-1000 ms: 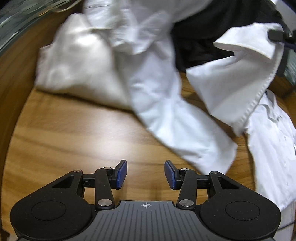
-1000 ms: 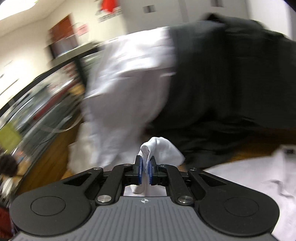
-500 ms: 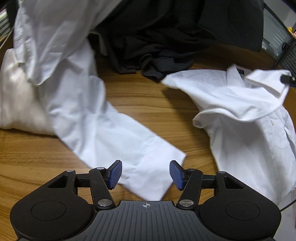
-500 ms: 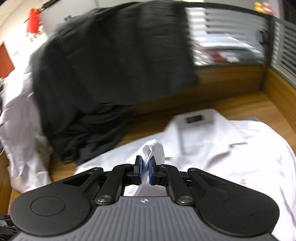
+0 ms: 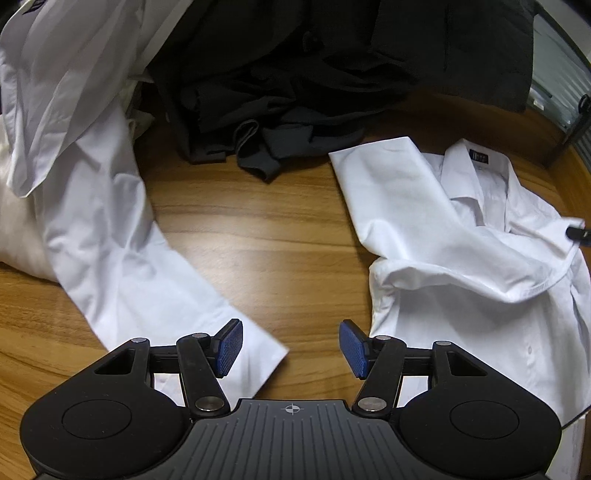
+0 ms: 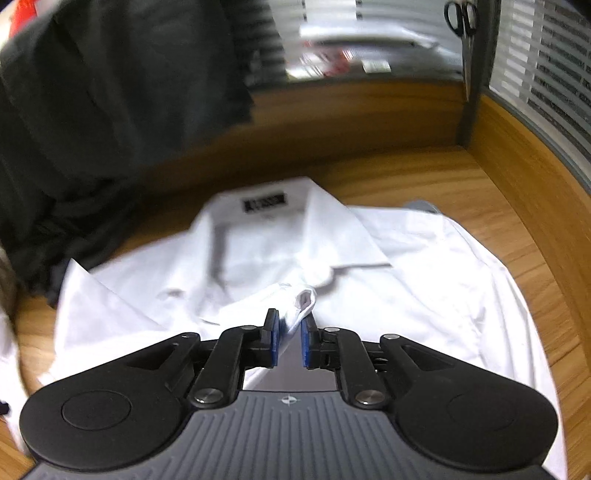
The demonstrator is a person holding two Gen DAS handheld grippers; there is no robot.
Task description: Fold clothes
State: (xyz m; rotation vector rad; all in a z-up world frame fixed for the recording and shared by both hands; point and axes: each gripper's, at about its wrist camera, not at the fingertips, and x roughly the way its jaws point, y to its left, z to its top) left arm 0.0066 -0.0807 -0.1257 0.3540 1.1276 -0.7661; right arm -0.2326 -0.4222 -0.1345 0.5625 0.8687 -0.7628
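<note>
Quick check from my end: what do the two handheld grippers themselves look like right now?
Both look alike. The left gripper and the right gripper each have a matte black body with two round lobes, black linkage arms with silver pivot pins, a ribbed grey centre plate with a small crosshair mark, and blue textured pads. No cables, hands or sleeves show.

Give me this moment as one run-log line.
left gripper: open, empty, over table | right gripper: jaws just opening, sleeve cuff between | white shirt: laid flat

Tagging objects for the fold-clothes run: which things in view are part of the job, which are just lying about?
In play:
- collared shirt, cuff between the just-opening right gripper
- left gripper, open, empty

Lying about:
- second white shirt
- black clothes
- scissors
- table
</note>
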